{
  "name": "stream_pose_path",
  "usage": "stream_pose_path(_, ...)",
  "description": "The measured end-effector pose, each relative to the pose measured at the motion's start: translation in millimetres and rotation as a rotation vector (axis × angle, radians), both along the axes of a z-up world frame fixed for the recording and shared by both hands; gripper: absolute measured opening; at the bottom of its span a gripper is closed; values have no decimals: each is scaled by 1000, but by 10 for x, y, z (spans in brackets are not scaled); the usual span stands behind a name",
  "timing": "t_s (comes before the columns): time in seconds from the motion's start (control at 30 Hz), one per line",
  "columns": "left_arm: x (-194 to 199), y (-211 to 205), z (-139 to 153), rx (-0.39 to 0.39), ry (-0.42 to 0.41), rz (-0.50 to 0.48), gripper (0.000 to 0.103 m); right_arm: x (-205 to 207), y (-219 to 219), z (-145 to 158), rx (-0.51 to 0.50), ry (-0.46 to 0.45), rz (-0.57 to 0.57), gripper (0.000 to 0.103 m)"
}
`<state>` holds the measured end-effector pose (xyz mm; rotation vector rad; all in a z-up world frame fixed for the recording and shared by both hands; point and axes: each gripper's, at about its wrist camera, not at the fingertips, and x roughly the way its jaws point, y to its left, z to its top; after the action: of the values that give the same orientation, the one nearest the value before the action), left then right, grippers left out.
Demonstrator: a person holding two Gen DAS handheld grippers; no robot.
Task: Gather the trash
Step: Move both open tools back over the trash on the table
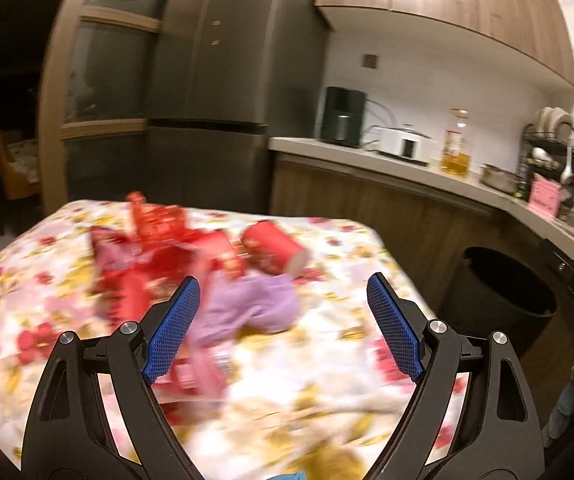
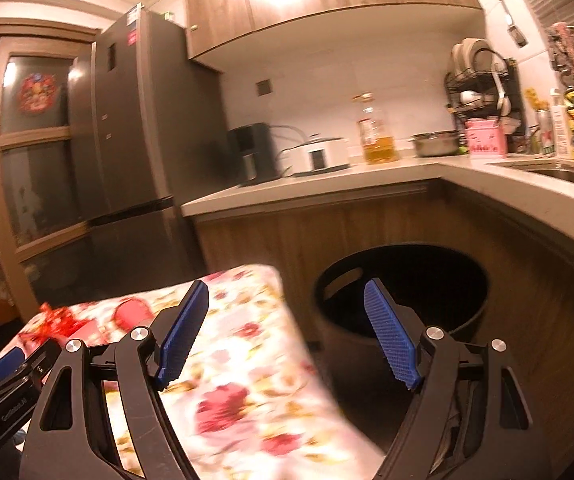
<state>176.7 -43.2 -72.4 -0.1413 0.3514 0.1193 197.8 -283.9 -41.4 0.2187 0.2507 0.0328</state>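
Trash lies in a loose heap on the floral tablecloth (image 1: 327, 380), and all positions below are given relative to that heap. The left gripper (image 1: 283, 328) hangs above the near side of the heap with its jaws spread wide and nothing between them. Directly beyond its blue pads (image 1: 173, 332) lies a crumpled purple wrapper (image 1: 255, 308), the nearest piece. Behind the wrapper a red can (image 1: 275, 250) lies on its side, and to the left of the can sits a blurred tangle of red packaging (image 1: 159, 240). The right gripper (image 2: 287, 332) is also wide open and empty; it hovers off the right edge of the table, over the rim of the black bin (image 2: 403, 292), which stands on the floor to the right of the heap, in front of the wooden cabinets (image 2: 327, 232).

Recommended procedure for the step in hand, a first pick:
- Take the purple wrapper first, since it is nearest and unobstructed.
- Lower the left gripper until both pads straddle the wrapper's bulk.
- Close on the wrapper only; the cloth beneath is likely to be pinched as well if the pads descend too far.
- Lift clear before carrying it to the bin.
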Motion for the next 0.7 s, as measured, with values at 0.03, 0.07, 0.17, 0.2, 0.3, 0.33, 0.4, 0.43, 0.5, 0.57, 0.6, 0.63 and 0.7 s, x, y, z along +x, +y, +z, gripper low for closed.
stream_pose_path(0.03, -34, 75, -15, 1, 1, 16, 84, -2, 72, -6, -1, 3, 17, 78)
stream_pose_path(0.07, -62, 145, -25, 1, 2, 33, 84, -4, 119, -8, -3, 3, 28, 78)
stream_pose_path(0.17, -137, 365, -70, -11, 7, 78, 84, -22, 308, -17, -11, 4, 64, 78)
stream_pose_path(0.2, -155, 430, -87, -15, 8, 90, 84, -20, 365, -24, -12, 5, 75, 78)
stream_pose_path(0.3, -184, 591, -161, -17, 21, 119, 84, -13, 500, -56, -22, 11, 101, 78)
stream_pose_path(0.33, -184, 643, -187, -20, 28, 128, 84, -6, 559, -68, -25, 15, 110, 78)
stream_pose_path(0.4, -170, 742, -237, -33, 40, 137, 84, 8, 645, -84, -30, 21, 125, 78)
stream_pose_path(0.43, -162, 783, -259, -38, 46, 143, 83, 15, 676, -92, -32, 22, 130, 78)
stream_pose_path(0.5, -144, 836, -295, -46, 59, 144, 80, 37, 775, -109, -40, 26, 146, 78)
stream_pose_path(0.57, -108, 891, -333, -57, 77, 143, 77, 51, 860, -129, -47, 30, 161, 78)
stream_pose_path(0.6, -85, 917, -350, -63, 86, 142, 76, 65, 906, -143, -51, 33, 169, 78)
stream_pose_path(0.63, -64, 935, -369, -67, 94, 140, 74, 82, 956, -159, -56, 36, 177, 78)
stream_pose_path(0.7, -15, 962, -410, -69, 114, 137, 71, 115, 1035, -186, -61, 42, 190, 78)
